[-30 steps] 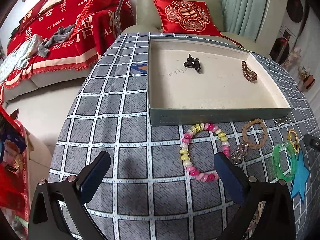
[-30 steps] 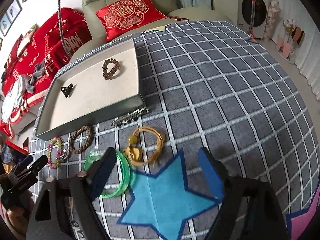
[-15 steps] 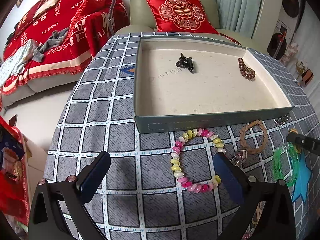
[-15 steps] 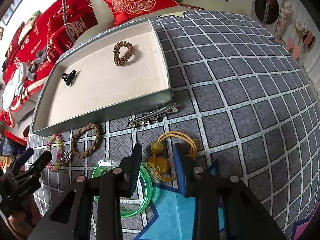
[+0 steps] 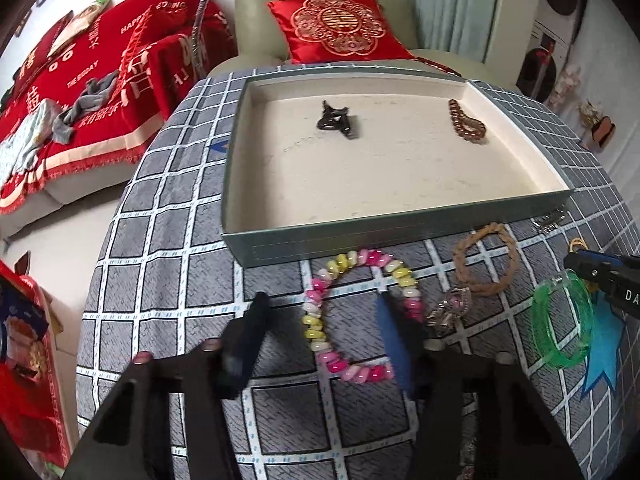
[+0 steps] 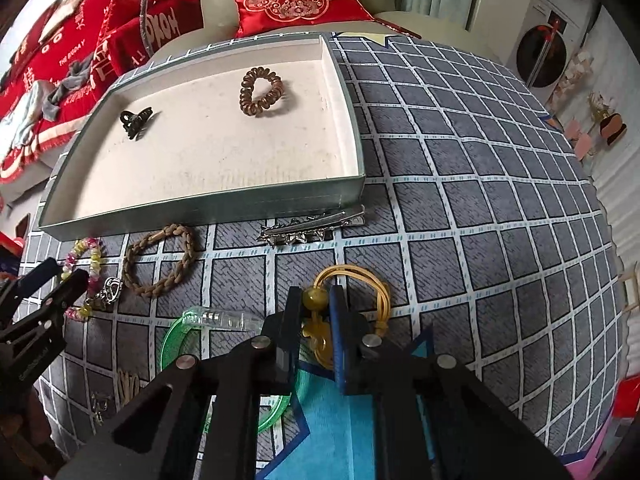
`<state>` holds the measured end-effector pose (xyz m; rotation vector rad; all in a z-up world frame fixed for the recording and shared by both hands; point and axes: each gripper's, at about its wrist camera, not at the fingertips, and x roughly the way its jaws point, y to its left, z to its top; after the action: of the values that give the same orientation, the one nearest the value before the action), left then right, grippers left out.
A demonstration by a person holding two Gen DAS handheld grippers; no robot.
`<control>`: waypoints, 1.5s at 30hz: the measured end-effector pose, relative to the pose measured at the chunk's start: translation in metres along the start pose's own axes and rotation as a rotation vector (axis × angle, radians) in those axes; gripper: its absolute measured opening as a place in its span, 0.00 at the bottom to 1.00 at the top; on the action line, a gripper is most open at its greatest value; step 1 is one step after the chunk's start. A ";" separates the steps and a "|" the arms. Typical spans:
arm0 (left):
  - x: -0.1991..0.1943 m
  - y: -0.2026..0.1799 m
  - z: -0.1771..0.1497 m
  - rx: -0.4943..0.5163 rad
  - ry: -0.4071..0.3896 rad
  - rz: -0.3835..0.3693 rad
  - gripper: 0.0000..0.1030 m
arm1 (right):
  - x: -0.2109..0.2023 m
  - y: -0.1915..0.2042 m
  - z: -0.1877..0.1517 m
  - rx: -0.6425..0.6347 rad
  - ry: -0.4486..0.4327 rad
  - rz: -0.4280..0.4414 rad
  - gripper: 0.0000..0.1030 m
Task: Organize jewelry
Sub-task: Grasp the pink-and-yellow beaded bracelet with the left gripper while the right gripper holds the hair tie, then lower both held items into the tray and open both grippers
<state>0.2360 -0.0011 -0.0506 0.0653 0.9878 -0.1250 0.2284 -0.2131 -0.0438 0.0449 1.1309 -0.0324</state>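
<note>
My left gripper (image 5: 322, 304) hangs low over the pink and yellow bead bracelet (image 5: 316, 320). Its jaws are closing with the bracelet's left arc between them, and the pads stand clear of the beads. My right gripper (image 6: 316, 304) is closing, its pads pressed on the amber bead of the yellow hair tie (image 6: 360, 276), which lies on the checked cloth. The grey tray (image 5: 400, 236) behind holds a black claw clip (image 5: 334, 120) and a brown coil tie (image 5: 466, 126).
On the cloth in front of the tray lie a braided brown bracelet (image 6: 160, 264), a silver barrette (image 6: 312, 228), a small silver charm (image 5: 448, 312) and a green bangle (image 5: 560, 320). A sofa with a red cushion stands behind the table.
Both grippers have narrowed from wide open. The left one shifted over the bead bracelet. The right one moved forward and closed on the yellow hair tie's bead.
</note>
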 end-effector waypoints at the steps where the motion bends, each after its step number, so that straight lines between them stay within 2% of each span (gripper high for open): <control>1: -0.001 -0.001 0.000 0.006 -0.004 -0.004 0.45 | -0.001 -0.002 -0.001 0.007 -0.004 0.010 0.14; 3: -0.002 -0.002 0.000 0.024 -0.009 -0.008 0.23 | -0.003 -0.006 -0.004 0.029 -0.013 0.039 0.14; 6: -0.004 0.003 -0.001 0.003 -0.011 -0.066 0.23 | -0.011 -0.014 -0.008 0.065 -0.032 0.090 0.14; 7: -0.006 0.009 -0.001 -0.029 -0.011 -0.106 0.23 | -0.015 -0.017 -0.009 0.072 -0.042 0.105 0.14; 10: -0.012 0.019 -0.002 -0.077 -0.025 -0.150 0.23 | -0.027 -0.021 -0.009 0.084 -0.069 0.136 0.14; 21: -0.048 0.031 0.007 -0.093 -0.096 -0.193 0.23 | -0.059 -0.022 -0.004 0.098 -0.128 0.217 0.14; 31: -0.075 0.036 0.053 -0.065 -0.189 -0.201 0.23 | -0.081 -0.011 0.027 0.078 -0.175 0.276 0.14; 38: -0.047 0.033 0.093 -0.041 -0.157 -0.181 0.23 | -0.071 0.007 0.067 0.041 -0.172 0.302 0.14; 45: -0.001 0.028 0.102 -0.026 -0.058 -0.179 0.23 | -0.030 0.032 0.099 -0.002 -0.119 0.303 0.14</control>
<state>0.3238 0.0158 0.0064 -0.0510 0.9357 -0.2765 0.3061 -0.1867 0.0260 0.2092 0.9957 0.2336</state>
